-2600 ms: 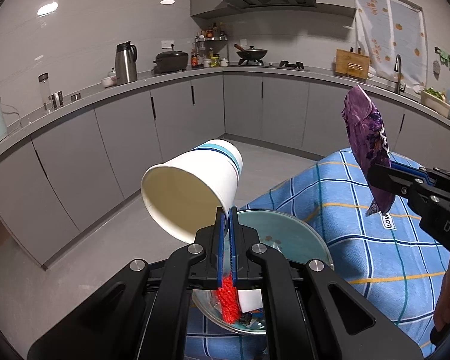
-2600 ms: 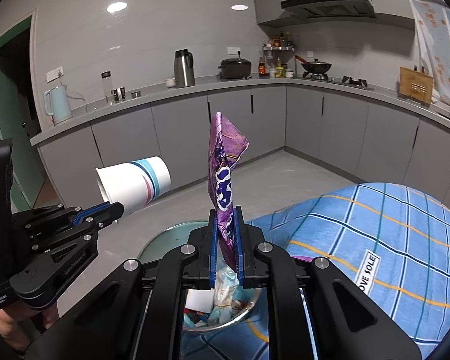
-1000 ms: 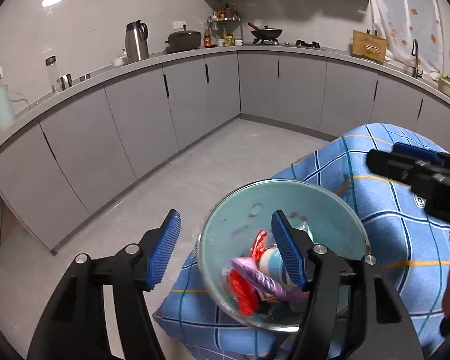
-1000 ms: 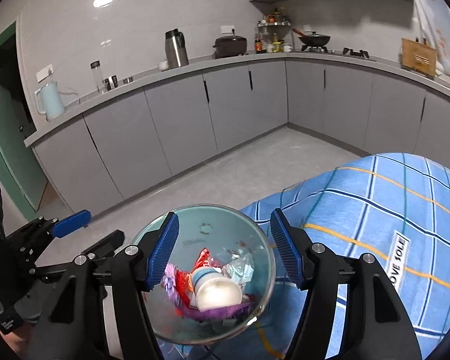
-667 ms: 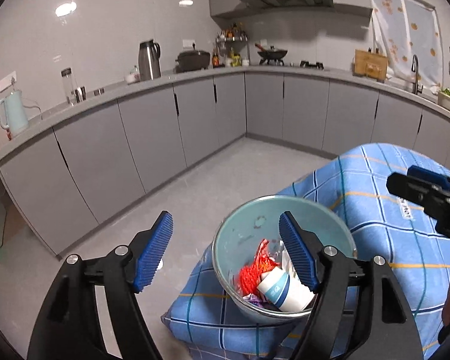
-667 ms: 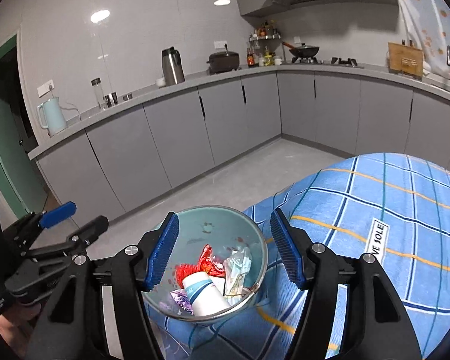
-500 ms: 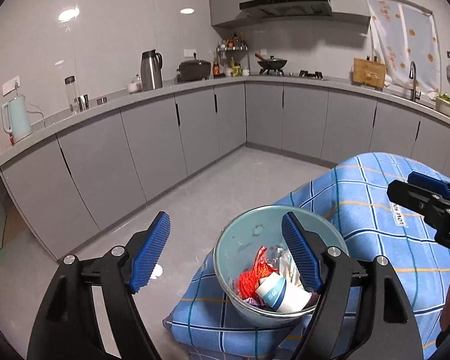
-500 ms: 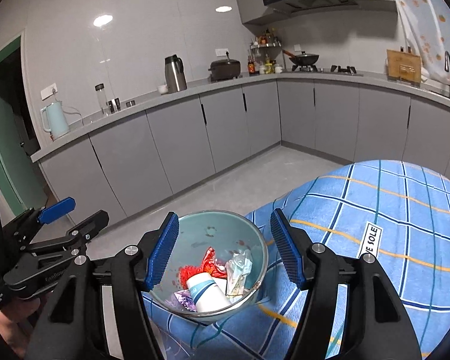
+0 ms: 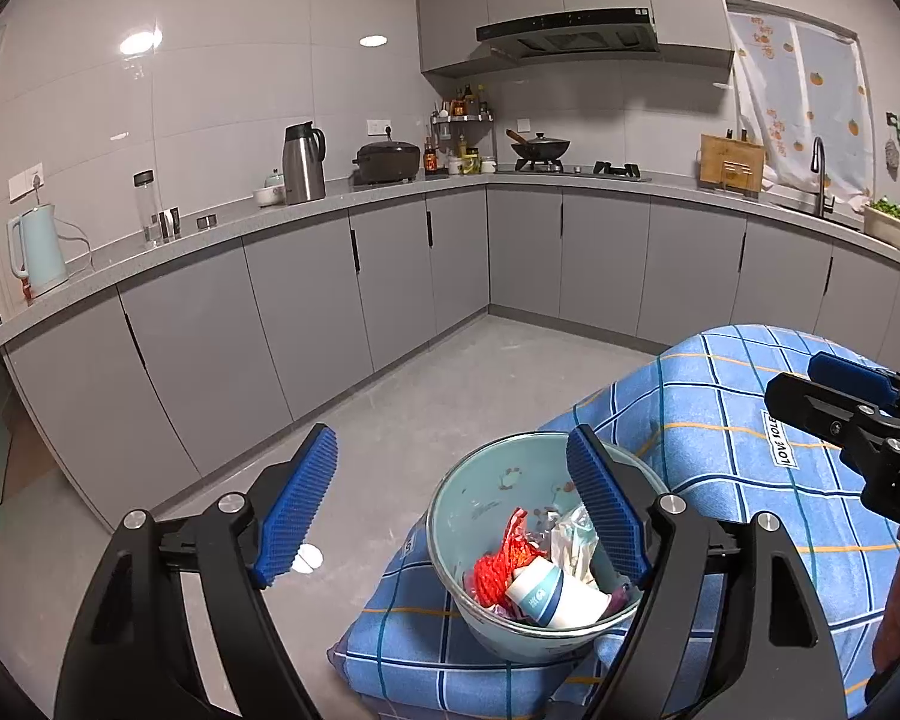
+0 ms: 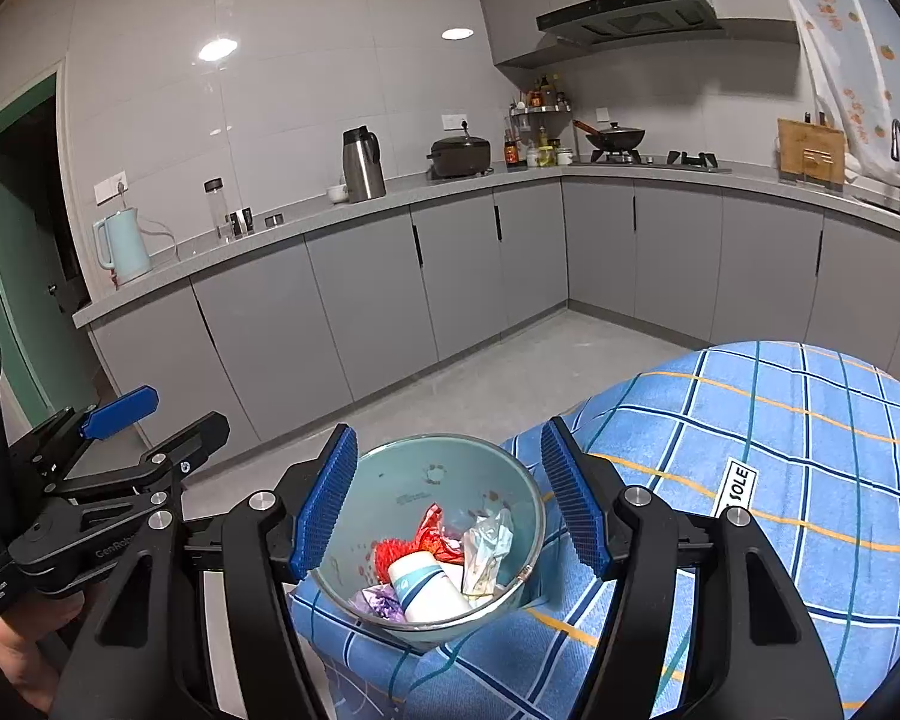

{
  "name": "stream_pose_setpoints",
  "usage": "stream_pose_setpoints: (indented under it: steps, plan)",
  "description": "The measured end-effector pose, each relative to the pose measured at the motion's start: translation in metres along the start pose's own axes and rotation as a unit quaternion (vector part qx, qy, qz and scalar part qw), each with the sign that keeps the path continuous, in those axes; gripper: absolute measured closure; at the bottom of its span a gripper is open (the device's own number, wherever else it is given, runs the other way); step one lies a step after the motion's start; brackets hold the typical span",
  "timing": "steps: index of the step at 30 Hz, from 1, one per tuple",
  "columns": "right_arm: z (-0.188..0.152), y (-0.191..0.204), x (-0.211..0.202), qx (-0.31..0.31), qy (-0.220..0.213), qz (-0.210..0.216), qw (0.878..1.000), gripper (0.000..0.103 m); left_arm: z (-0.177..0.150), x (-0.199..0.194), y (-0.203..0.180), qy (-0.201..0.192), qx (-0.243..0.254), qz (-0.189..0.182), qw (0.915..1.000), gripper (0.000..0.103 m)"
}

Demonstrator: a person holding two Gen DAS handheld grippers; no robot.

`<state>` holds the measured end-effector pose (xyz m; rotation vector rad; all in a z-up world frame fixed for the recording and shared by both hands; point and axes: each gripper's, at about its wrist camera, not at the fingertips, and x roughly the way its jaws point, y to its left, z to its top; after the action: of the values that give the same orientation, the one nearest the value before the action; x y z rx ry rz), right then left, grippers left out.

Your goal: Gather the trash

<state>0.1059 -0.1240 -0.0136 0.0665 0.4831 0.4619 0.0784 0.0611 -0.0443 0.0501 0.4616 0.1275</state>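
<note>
A pale green bowl (image 9: 480, 492) (image 10: 450, 468) sits at the corner of a table with a blue checked cloth (image 9: 720, 450) (image 10: 780, 450). In it lie a white paper cup with blue bands (image 9: 552, 594) (image 10: 426, 591), a purple wrapper (image 10: 378, 603), red netting (image 9: 492, 576) (image 10: 390, 552) and a crumpled clear wrapper (image 10: 486, 546). My left gripper (image 9: 450, 510) is open and empty, above and in front of the bowl. My right gripper (image 10: 447, 498) is open and empty, also above the bowl. Each gripper shows at the edge of the other's view.
Grey kitchen cabinets and a counter (image 9: 390, 198) run around the room, with a kettle (image 9: 36, 249), a thermos (image 9: 303, 162), a cooker and a sink on them. Grey floor (image 9: 450, 384) lies left of the table. A small white scrap (image 9: 306, 558) lies on the floor.
Both grippers let go: the cup and the purple wrapper dropped into the bowl. Both grippers then opened wide and drew back and up from the bowl.
</note>
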Motion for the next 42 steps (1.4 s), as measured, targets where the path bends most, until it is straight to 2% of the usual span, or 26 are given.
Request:
stream_pose_setpoints:
  steps: [42]
  plan:
    - [0.0004,0.0006,-0.0045,0.003,-0.007,-0.001,1.0,0.038,0.0021,-0.0013,-0.0006,0.0,-0.003,-0.006,1.0,0.023]
